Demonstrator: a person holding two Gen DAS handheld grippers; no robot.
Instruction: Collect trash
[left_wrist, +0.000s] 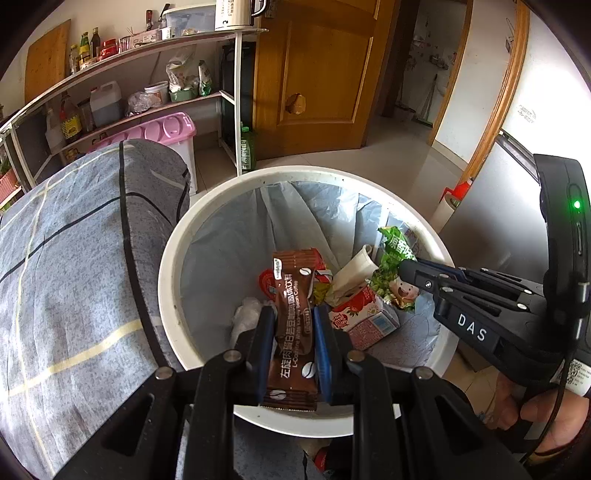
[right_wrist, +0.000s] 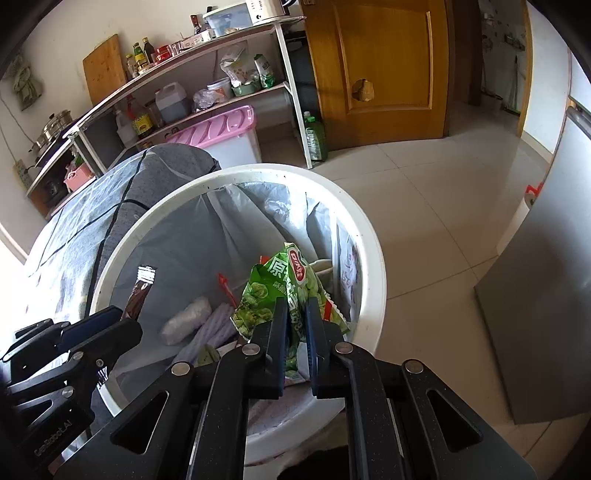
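Both grippers hang over a white bin (left_wrist: 173, 280) lined with a pale bag, and much of its contents is hidden under them. In the left wrist view the left gripper (left_wrist: 294, 321) is closed on a brown sachet (left_wrist: 293, 332); the sachet's lower end sits between the fingers at 6 o'clock, its upper end points to 12 o'clock over the bin. Readable on it: "L-Carnitine White Kidney Bean Coffee", beside Chinese print. Behind the sachet a red wrapper is mostly covered and I cannot tell what it is. A red-and-white carton (left_wrist: 364, 319) lies just beside the sachet at 3 o'clock, its print too small to read. A crumpled white wad (left_wrist: 247, 314) sits at 9 o'clock, partly hidden by a finger.

The right gripper (right_wrist: 296, 332) is clamped on a green snack bag (right_wrist: 266, 299), which rises toward 12 o'clock from the fingertips, over the bin's right half. It carries large Chinese characters and a red logo that I cannot read. In the left view this gripper (left_wrist: 406, 267) enters from 3 o'clock and bears "DAS"; a hand (left_wrist: 554, 417) on its grip is cut off at the frame edge. In the right view the left gripper shows at 9 o'clock, with faint lettering on its body that is hard to make out.

A grey checked cloth (left_wrist: 74, 266) lies beside the bin at 9 o'clock.
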